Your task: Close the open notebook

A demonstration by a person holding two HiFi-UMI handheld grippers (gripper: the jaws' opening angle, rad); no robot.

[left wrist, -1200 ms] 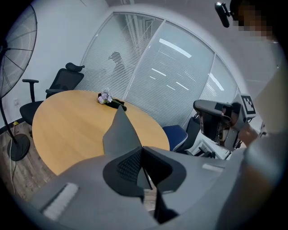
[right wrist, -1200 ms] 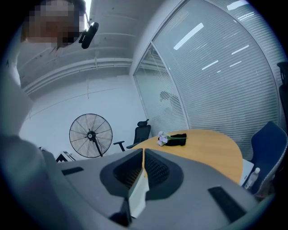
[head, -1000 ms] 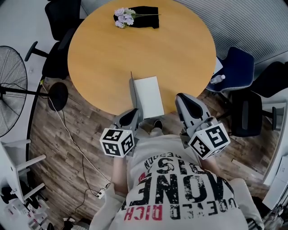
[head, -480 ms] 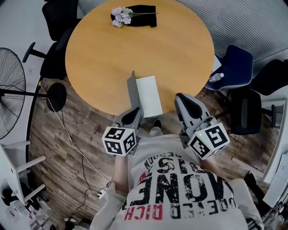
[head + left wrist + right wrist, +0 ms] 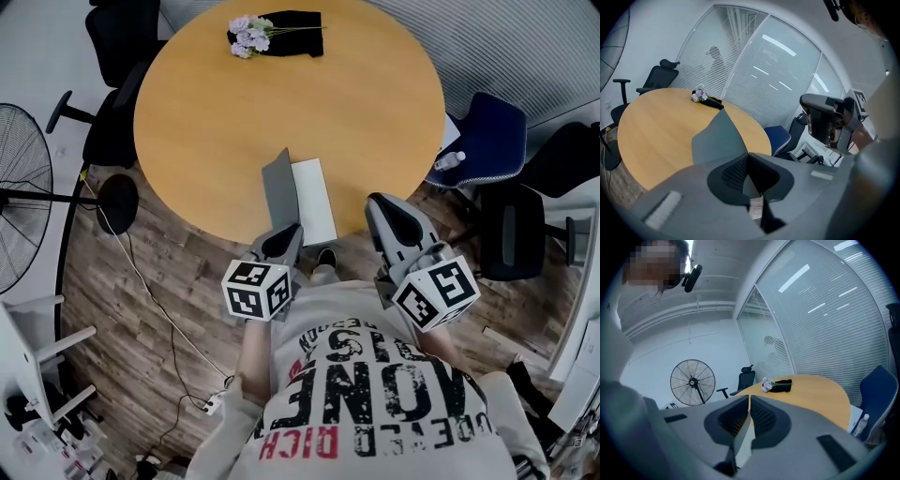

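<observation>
The notebook lies at the near edge of the round wooden table [image 5: 216, 112], its white page [image 5: 315, 199] flat. Its grey cover [image 5: 279, 187] is lifted and leans to the right over the page. My left gripper [image 5: 289, 232] is at the cover's near corner and shut on it. In the left gripper view the cover [image 5: 717, 138] rises straight out of the closed left gripper [image 5: 748, 154]. My right gripper [image 5: 380, 204] hovers just right of the notebook, off the table edge, shut with nothing in it. In its own view the right gripper [image 5: 749, 398] points across the table.
Purple flowers [image 5: 246, 36] on a black cloth [image 5: 295, 33] lie at the table's far side. A standing fan [image 5: 23, 187] and a black chair [image 5: 117, 37] are on the left. On the right, a bottle [image 5: 450, 161] lies on a blue chair [image 5: 492, 141].
The grey cover has swung from standing on edge to leaning right over the white page. My left gripper has shifted a little right with it. The right gripper has stayed put.
</observation>
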